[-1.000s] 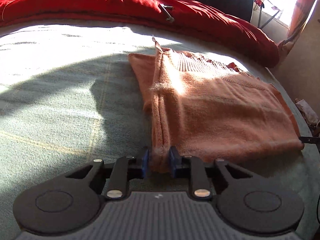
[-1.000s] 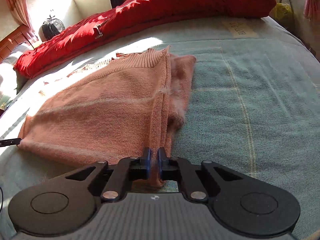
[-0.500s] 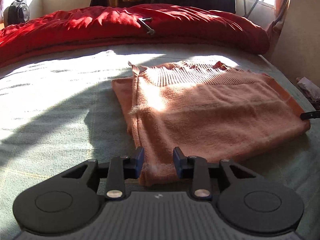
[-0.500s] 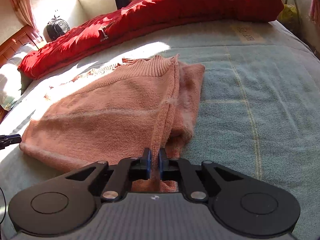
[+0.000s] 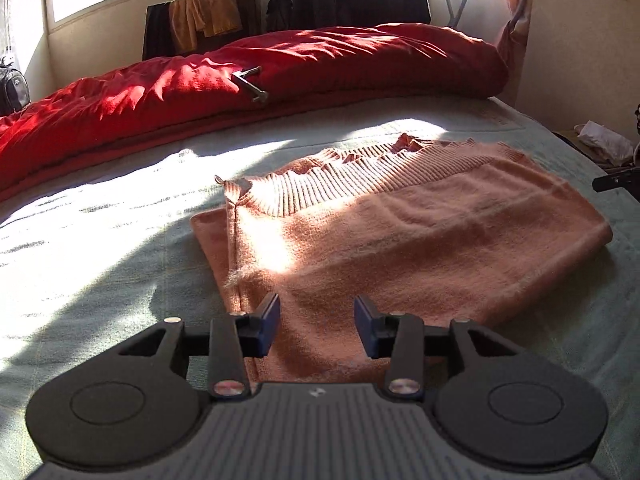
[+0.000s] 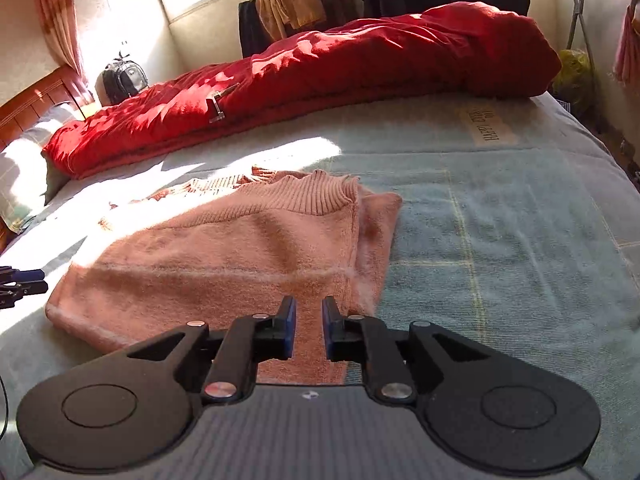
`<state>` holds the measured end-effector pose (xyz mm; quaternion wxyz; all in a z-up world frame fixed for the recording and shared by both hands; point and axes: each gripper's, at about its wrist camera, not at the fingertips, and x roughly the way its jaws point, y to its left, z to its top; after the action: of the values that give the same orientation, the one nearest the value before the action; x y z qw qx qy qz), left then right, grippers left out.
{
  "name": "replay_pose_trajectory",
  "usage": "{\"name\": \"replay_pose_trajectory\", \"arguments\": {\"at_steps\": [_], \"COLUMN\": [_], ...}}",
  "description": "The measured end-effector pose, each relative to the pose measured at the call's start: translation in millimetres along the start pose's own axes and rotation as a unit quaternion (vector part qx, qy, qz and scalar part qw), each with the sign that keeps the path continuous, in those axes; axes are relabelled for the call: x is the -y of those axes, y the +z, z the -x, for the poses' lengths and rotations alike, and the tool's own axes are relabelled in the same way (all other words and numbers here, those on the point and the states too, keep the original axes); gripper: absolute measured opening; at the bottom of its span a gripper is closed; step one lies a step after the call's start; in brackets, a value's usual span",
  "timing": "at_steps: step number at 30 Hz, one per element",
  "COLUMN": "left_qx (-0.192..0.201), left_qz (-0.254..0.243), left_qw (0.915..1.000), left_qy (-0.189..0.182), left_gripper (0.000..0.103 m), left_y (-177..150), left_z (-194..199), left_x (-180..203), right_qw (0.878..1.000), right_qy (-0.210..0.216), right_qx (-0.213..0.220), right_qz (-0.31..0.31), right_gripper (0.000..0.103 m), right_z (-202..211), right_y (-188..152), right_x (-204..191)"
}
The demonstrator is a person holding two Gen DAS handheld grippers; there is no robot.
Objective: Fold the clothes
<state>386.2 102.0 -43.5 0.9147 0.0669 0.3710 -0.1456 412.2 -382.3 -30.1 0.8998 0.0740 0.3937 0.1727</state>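
A salmon-pink knitted sweater (image 5: 400, 248) lies folded flat on the pale green bed cover, its ribbed hem toward the far side. My left gripper (image 5: 316, 326) hovers above its near left corner, jaws opening, with nothing pinched between the blue pads. In the right wrist view the same sweater (image 6: 240, 248) spreads to the left, with a folded layer along its right edge. My right gripper (image 6: 309, 328) sits over the near right corner, jaws opening a little, the pads apart from the cloth. Each gripper's tip shows at the edge of the other's view.
A red duvet (image 5: 280, 76) is heaped along the far side of the bed, with a metal tool (image 5: 250, 82) on it. Clothes hang under the windows (image 6: 296, 8). A backpack (image 6: 122, 78) stands by the wooden headboard. Bare bed cover (image 6: 520, 220) stretches to the right.
Both grippers have let go of the sweater's near edge and lifted back from it. The left jaws widened a lot, the right ones a little. The sweater now lies flat.
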Motion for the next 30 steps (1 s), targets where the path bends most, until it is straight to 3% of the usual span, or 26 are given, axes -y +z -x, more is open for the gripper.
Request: {"name": "replay_pose_trajectory", "arguments": {"at_steps": [5, 8, 9, 10, 11, 15, 19, 22, 24, 28, 30], "left_qx": [-0.067, -0.048, -0.036, -0.026, -0.017, 0.012, 0.006, -0.031, -0.035, -0.014, 0.006], "left_qz": [0.036, 0.031, 0.013, 0.001, -0.013, -0.078, -0.15, -0.152, -0.143, -0.201, -0.255], "left_qw": [0.9967, 0.9972, 0.9977, 0.9982, 0.9986, 0.9965, 0.9885, 0.9877, 0.9889, 0.9786, 0.9656], "left_qy": [0.029, 0.048, 0.055, 0.054, 0.049, 0.029, 0.017, 0.021, 0.02, 0.041, 0.052], "left_gripper": [0.041, 0.041, 0.041, 0.041, 0.043, 0.051, 0.052, 0.052, 0.053, 0.06, 0.07], "left_y": [-11, -17, -17, -17, -15, -6, -9, -19, -24, -29, -32], "left_z": [-32, -11, -1, 5, 10, 20, 0, -19, -17, 5, 11], "left_x": [-18, -22, -19, -15, -7, 28, 66, 68, 63, 74, 90], "right_qw": [0.999, 0.999, 0.999, 0.999, 0.998, 0.995, 0.987, 0.982, 0.979, 0.974, 0.967], "right_qy": [-0.015, -0.018, -0.022, -0.022, -0.021, -0.002, 0.023, 0.019, -0.007, -0.046, -0.059], "right_qx": [-0.049, -0.039, -0.034, -0.028, -0.023, -0.015, -0.026, -0.057, -0.072, -0.072, -0.064], "right_qz": [0.018, 0.009, 0.016, 0.031, 0.046, 0.103, 0.155, 0.18, 0.188, 0.21, 0.238], "right_gripper": [0.023, 0.026, 0.032, 0.047, 0.053, 0.053, 0.053, 0.053, 0.053, 0.065, 0.067], "right_z": [-34, -20, -14, -10, -7, -12, -36, -51, -48, -25, -16], "right_y": [-9, -12, -11, -10, -9, -2, 0, -12, -23, -36, -40], "right_x": [-3, -1, -6, -14, -22, -57, -93, -104, -98, -89, -94]}}
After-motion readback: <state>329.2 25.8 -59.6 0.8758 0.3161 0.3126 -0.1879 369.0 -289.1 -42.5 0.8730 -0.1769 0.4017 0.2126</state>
